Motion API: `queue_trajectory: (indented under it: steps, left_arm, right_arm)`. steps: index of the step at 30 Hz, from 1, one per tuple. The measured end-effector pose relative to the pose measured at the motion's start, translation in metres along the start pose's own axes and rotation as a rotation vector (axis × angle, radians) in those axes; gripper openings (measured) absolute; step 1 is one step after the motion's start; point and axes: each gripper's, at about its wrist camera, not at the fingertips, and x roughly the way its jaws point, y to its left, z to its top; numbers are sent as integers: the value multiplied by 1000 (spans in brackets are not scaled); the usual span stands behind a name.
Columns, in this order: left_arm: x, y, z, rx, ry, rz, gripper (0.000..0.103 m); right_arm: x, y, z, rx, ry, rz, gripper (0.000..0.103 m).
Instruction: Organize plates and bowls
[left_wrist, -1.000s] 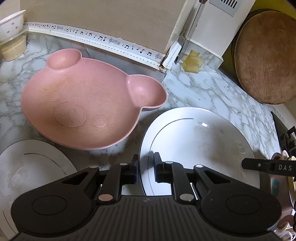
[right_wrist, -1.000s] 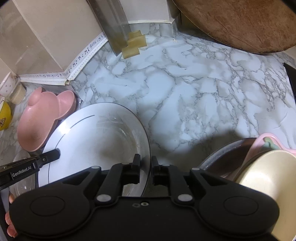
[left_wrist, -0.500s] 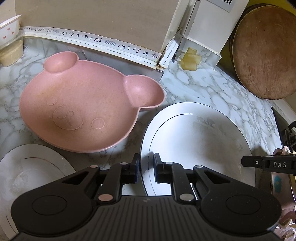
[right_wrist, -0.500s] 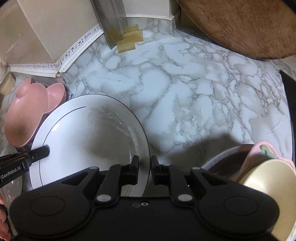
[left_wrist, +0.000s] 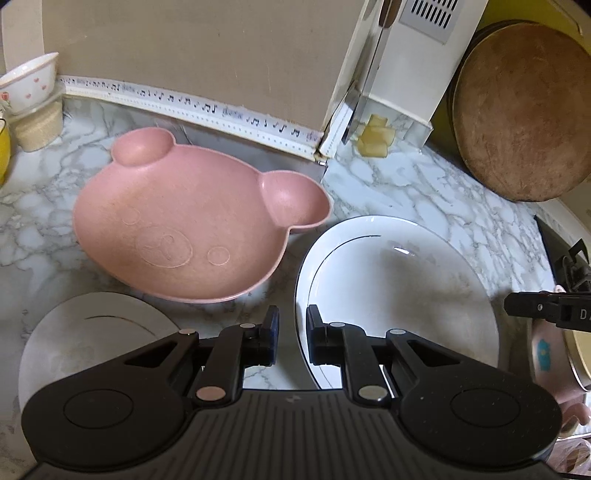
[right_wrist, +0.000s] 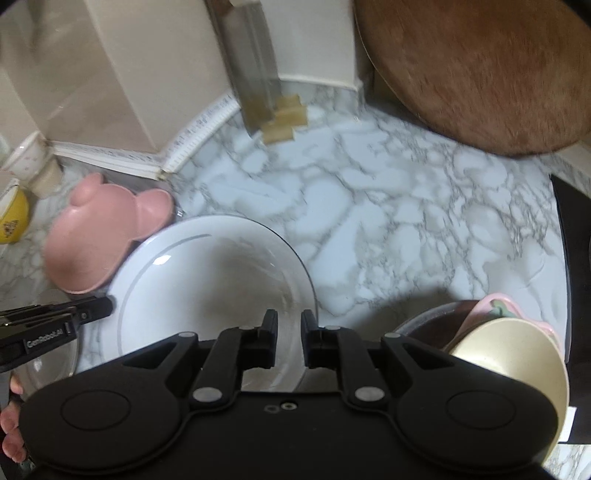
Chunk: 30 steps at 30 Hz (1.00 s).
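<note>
Both grippers pinch one white plate (left_wrist: 399, 280) from opposite sides: the left gripper (left_wrist: 292, 325) has its fingers nearly closed on the plate's left rim, the right gripper (right_wrist: 289, 328) has its fingers likewise clamped on the right rim. A pink bear-shaped plate (left_wrist: 192, 229) lies on the marble table (right_wrist: 388, 206) just beside it, toward the back wall edge

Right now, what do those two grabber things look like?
Both are black plastic. The left gripper and right gripper each have two short flat fingers on hinged links with round silver rivets, joined to a wide rounded body with a circle on each side. White lettering runs along their sides.
</note>
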Motion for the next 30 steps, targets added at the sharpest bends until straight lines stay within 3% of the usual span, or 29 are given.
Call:
queue_trajectory:
  steps: [13,17,19,20,21,25,27,30]
  left_arm:
    - [-51,0,-3,22,-73,-20,15]
    - [-65,4,-4,16,-97,-31,41]
    - [-73,7,-5,13,-122,-28,52]
    - [-76,9,-4,11,-130,-25,56]
    - [-80,10,-4,11,-137,-23,56]
    - [-91,16,-2,28,-159,-13,63]
    - [-98,22,-1,35,-182,3,73]
    - [-105,35,3,31,-207,19,76]
  right_arm:
    - [-48,29,-12,-112,-131,25,17]
    - [-60,40,-16,-137,-162,28,21]
    - [-65,44,-17,-142,-177,35,28]
    - [-68,45,-17,-144,-185,45,36]
    - [-70,48,-17,-145,-191,52,50]
    - [-78,56,-17,-154,-224,64,68]
    - [-81,61,-17,-151,-239,65,89]
    - [-85,71,-17,-161,-263,82,94]
